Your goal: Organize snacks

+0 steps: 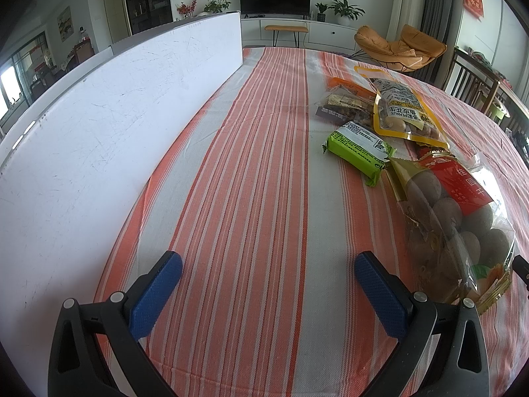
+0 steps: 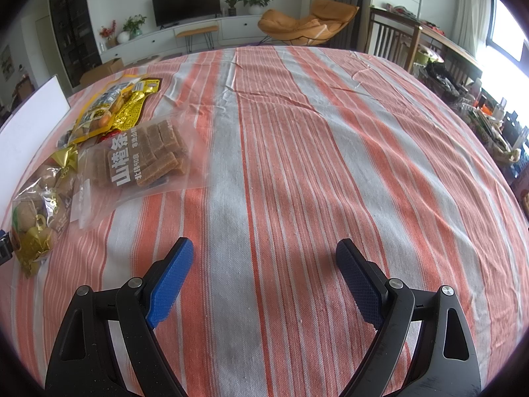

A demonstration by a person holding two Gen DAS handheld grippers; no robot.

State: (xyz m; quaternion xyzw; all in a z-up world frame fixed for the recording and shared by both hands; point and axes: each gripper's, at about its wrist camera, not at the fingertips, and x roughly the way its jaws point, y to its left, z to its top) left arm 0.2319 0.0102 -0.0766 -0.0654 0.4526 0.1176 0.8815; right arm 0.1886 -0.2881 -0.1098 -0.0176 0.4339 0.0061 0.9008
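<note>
Striped orange-and-grey cloth (image 2: 297,165) lies bare ahead of both grippers, wide room toward the table's far edge. Left gripper (image 1: 267,284) and right gripper (image 2: 261,271) hover with jaws wide, empty. A white board (image 1: 115,115) walls the table's left edge. Only the left view shows the green packet (image 1: 358,150); only the right, the hawthorn-strip bag (image 2: 145,155). Snacks cluster between them.
</note>
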